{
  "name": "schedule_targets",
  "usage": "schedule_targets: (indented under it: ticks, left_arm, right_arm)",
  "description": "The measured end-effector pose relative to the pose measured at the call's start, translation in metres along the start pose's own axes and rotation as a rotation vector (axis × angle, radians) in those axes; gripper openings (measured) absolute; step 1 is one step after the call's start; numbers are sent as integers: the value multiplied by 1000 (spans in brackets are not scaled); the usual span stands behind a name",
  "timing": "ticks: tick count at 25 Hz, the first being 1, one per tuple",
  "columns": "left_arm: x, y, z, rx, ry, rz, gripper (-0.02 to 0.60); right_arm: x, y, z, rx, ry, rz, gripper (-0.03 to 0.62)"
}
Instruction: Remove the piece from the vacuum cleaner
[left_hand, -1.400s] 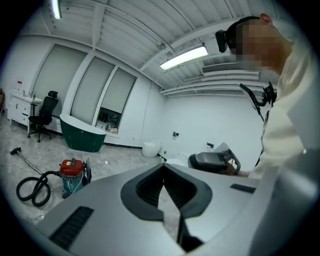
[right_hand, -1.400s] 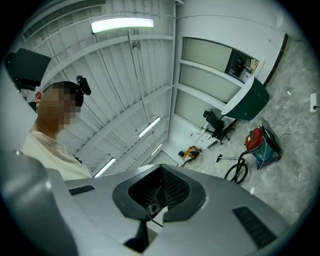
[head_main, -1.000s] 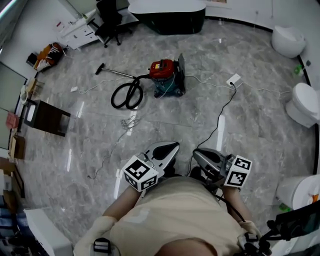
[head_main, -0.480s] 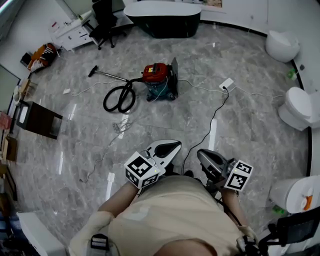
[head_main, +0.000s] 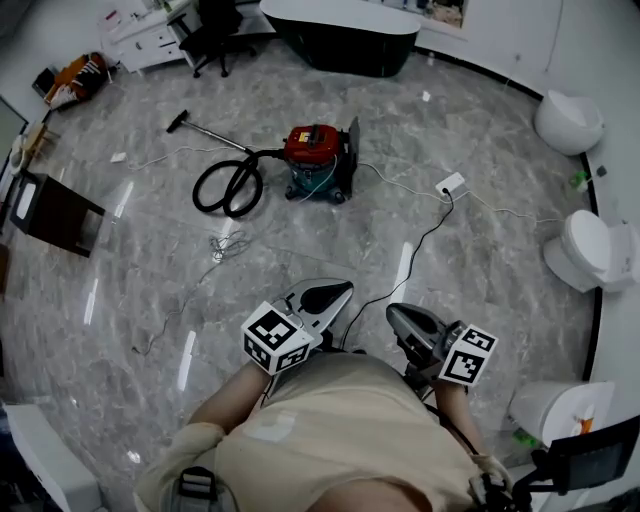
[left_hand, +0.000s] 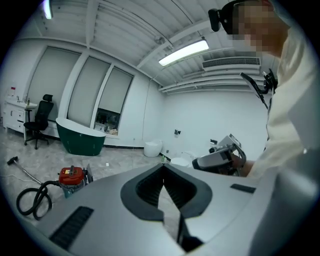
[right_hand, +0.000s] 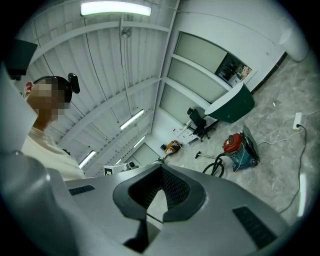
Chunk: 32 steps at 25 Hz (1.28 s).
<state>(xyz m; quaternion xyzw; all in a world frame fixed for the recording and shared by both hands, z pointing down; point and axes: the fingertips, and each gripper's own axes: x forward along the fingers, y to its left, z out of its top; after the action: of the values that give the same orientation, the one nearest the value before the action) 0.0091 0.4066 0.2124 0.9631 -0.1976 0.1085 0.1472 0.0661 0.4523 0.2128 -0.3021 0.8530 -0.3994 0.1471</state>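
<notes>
Head view is showing a person holding both grippers near the chest. The left gripper and right gripper are pressing their jaws together on nothing. The red vacuum cleaner is sitting well apart, toward the floor's far edge, its hose coiling beside it.

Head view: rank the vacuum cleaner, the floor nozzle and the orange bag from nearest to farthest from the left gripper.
1. Vacuum cleaner: mid-floor, ahead of the left gripper.
2. Floor nozzle: at the wand's end, farther out and to the left.
3. Orange bag: far left, by the wall.
</notes>
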Motion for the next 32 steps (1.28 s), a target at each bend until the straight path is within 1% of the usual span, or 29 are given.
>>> schedule_targets:
  ticks: [5, 7, 10, 14, 17, 22, 24, 32]
  left_arm:
    - [-14, 65, 12, -51, -38, 51, 3]
    - [-21, 91, 17, -54, -51, 70, 3]
    - [-29, 123, 23, -48, -62, 80, 3]
    - [-39, 164, 29, -53, -68, 98, 3]
    - [-50, 191, 31, -58, -81, 110, 3]
    - [-71, 225, 36, -45, -99, 133, 3]
    - [-79, 236, 38, -51, -113, 146, 3]
    - [-92, 255, 34, -75, -126, 173, 3]
  right_arm:
    - [58, -10, 8, -45, 96, -34, 2]
    - [80, -12, 11, -60, 118, -45, 2]
    - [109, -15, 16, -73, 136, -66, 2]
    - [143, -23, 23, -56, 150, -91, 2]
    - [169, -25, 28, -63, 163, -103, 2]
    - [206, -22, 26, -89, 209, -109, 2]
    - [217, -22, 27, -91, 217, -107, 2]
    - [242, -25, 31, -89, 229, -88, 2]
